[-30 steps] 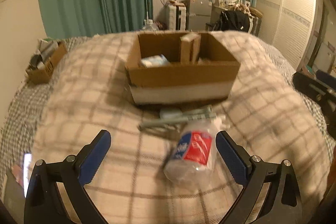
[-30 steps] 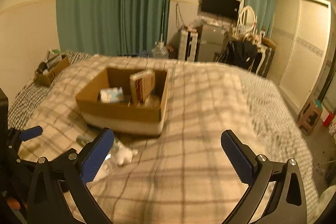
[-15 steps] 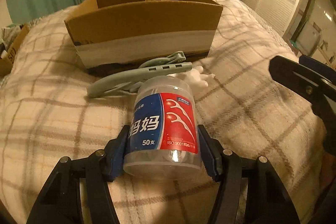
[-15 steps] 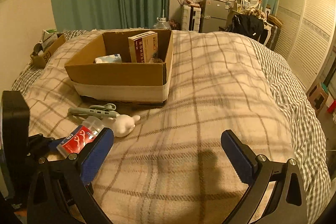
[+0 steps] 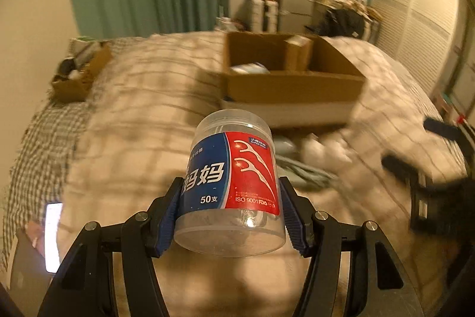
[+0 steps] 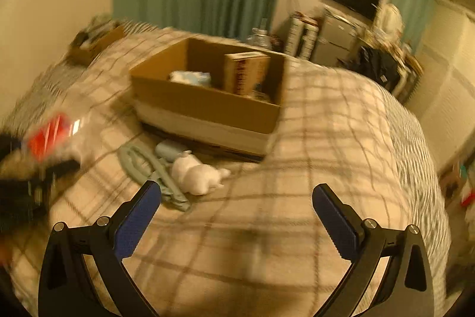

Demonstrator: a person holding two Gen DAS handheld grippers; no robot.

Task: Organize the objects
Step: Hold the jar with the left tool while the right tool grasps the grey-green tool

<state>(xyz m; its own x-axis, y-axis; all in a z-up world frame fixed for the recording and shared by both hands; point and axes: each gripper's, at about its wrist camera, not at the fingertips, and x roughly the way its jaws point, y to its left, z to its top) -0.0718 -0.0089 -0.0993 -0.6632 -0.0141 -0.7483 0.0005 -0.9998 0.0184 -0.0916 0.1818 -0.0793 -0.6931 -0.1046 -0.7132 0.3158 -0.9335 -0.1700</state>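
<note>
Floss jar lifted; right-view toy.

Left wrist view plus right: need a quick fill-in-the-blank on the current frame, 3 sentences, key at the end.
1. The left gripper is shut on the floss pick jar, whose label is blue and ____.
2. The right gripper holds nothing; its jaws are ____.
3. The white plush toy lies on the bed, outside the ____ box.

Missing words: red; open; cardboard
</note>
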